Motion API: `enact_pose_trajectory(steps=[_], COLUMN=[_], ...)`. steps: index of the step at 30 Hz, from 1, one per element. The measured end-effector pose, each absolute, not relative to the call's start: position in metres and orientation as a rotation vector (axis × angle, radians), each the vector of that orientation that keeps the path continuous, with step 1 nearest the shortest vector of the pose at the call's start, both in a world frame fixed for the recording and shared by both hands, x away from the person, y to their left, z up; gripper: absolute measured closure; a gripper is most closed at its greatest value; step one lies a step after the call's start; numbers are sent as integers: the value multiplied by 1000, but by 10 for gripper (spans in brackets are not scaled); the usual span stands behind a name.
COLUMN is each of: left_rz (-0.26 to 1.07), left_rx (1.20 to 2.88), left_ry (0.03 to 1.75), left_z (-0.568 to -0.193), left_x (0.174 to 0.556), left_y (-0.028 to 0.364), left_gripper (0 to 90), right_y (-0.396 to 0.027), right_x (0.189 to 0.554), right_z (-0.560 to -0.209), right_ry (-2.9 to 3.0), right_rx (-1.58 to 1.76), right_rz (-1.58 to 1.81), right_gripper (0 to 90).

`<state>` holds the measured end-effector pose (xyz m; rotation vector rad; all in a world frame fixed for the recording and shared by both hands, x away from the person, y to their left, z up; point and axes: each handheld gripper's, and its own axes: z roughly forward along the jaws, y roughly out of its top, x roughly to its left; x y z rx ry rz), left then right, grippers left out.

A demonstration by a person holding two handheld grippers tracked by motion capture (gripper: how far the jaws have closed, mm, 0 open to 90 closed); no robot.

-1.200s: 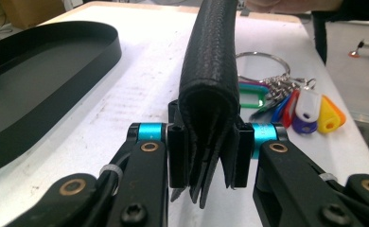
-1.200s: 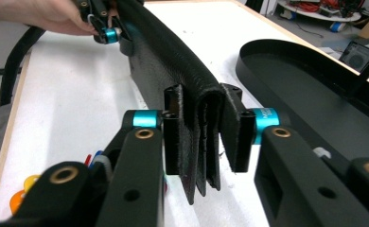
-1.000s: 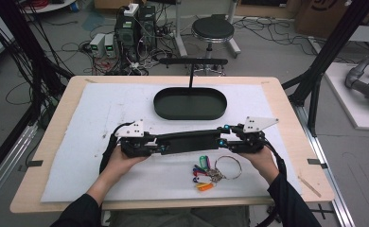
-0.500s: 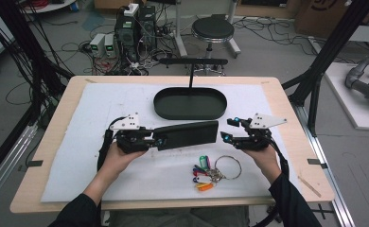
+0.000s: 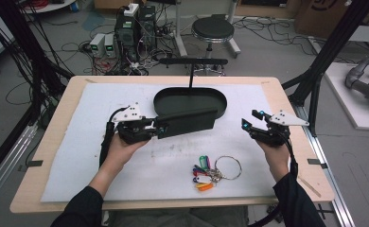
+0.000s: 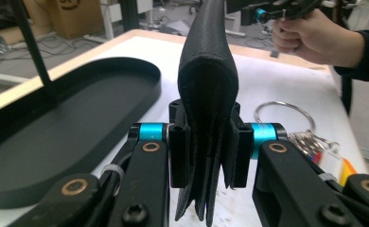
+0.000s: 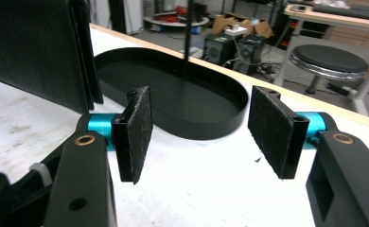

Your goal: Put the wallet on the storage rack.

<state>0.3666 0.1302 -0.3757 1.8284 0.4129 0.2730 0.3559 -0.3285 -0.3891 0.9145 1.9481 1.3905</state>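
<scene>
Now left hand-held gripper [image 5: 160, 128] clamps an unlabelled black wallet [image 5: 189, 121]; right hand-held gripper [image 5: 250, 120] gapes.

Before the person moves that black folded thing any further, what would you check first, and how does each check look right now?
1. Left claw is shut on the black folded leather wallet: ok, it is pinched at one end.
2. Right claw is free of the wallet: ok, its jaws stand apart with nothing between them.
3. Wallet is lifted off the white table mat: cannot tell how far; it sticks out sideways over the near rim of the black oval tray.
4. Tray is free to receive it: ok, nothing lies inside.
5. Bunch of coloured key tags on a metal ring is out of the way: ok, it lies nearer the person.
</scene>
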Motion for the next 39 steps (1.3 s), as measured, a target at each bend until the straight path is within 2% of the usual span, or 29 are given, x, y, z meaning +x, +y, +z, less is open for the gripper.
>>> enact_pose_trajectory(steps=[19,39], left_rz=[414,483], left_rx=[1812,1841], left_ry=[496,526], left_z=[-369,-369], left_x=[405,446], left_y=[118,84], left_gripper=[755,754], right_y=[-341,-344], right_x=[357,357], right_z=[-390,-391], right_ry=[1886,1872], right_rx=[992,1007], right_rz=[1350,1358], right_gripper=[414,414])
